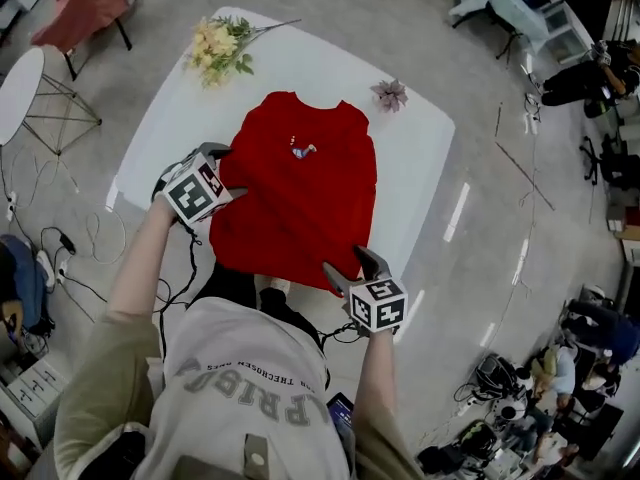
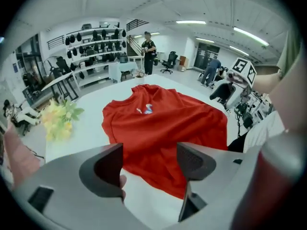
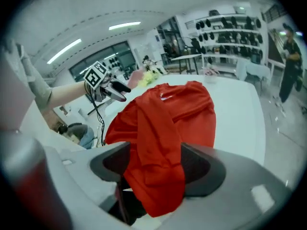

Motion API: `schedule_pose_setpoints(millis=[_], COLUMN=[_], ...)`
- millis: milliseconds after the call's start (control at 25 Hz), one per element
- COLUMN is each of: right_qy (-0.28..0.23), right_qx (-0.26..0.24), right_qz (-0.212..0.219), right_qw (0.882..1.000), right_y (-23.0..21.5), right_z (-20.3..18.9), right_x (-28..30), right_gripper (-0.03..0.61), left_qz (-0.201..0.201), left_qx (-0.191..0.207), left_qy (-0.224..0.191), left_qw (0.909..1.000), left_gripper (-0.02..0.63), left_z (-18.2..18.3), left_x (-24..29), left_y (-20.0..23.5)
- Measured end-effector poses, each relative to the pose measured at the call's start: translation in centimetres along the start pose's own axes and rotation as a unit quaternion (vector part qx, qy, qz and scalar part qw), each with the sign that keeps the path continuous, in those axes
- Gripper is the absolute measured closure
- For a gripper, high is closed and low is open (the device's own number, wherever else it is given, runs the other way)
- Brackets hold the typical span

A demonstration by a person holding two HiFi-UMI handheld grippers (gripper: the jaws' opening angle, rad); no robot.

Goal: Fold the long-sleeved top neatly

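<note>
A red long-sleeved top (image 1: 300, 188) lies on the white table (image 1: 420, 128), neck away from me and a small print on the chest. My left gripper (image 1: 214, 152) sits at the top's left edge. In the left gripper view it (image 2: 148, 164) stands open with only bare table between the pads, and the top (image 2: 163, 123) lies just beyond. My right gripper (image 1: 348, 264) is at the near hem. In the right gripper view it (image 3: 156, 164) is shut on a bunched fold of the top (image 3: 163, 128), which fills the gap and hangs below the jaws.
Yellow flowers (image 1: 218, 46) lie at the table's far left corner and a small pink flower (image 1: 389, 94) at the far right. A red-covered chair (image 1: 85, 8) and a round side table (image 1: 20, 88) stand on the left. Cables trail on the floor.
</note>
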State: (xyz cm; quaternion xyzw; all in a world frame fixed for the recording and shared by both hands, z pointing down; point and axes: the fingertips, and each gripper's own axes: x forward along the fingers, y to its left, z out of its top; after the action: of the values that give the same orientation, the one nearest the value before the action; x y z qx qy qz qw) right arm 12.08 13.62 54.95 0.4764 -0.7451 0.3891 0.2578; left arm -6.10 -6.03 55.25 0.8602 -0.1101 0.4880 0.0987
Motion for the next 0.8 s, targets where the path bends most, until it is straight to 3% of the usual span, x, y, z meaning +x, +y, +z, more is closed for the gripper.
schedule_pose_setpoints(millis=[200,400,560,800], right_qy=[0.017,0.030,0.042,0.031], right_qx=[-0.111,-0.188,-0.229,-0.232], right_qz=[0.035,0.056,0.043,-0.017], right_qw=[0.993,0.980,0.972,0.972], right_y=[1.4,2.8,3.7,2.4], right_z=[-4.0,-7.2,-9.2,-10.4], right_x=[-2.3,-2.8,-3.4,-3.7], right_gripper=[0.258,0.258,0.258,0.258], left_qz=[0.041,0.131,0.120,0.130], left_qx=[-0.067,-0.128,-0.182,-0.192], left_qy=[0.010,0.014,0.027,0.023], left_qw=[0.9969,0.9830,0.9756,0.9724], left_gripper=[0.267,0.267,0.265,0.265], left_z=[-8.2,-15.0,-18.3,-18.9], left_x=[-3.6,-3.3,-1.1,2.5], left_y=[-9.5,-16.1,-20.5,-20.0])
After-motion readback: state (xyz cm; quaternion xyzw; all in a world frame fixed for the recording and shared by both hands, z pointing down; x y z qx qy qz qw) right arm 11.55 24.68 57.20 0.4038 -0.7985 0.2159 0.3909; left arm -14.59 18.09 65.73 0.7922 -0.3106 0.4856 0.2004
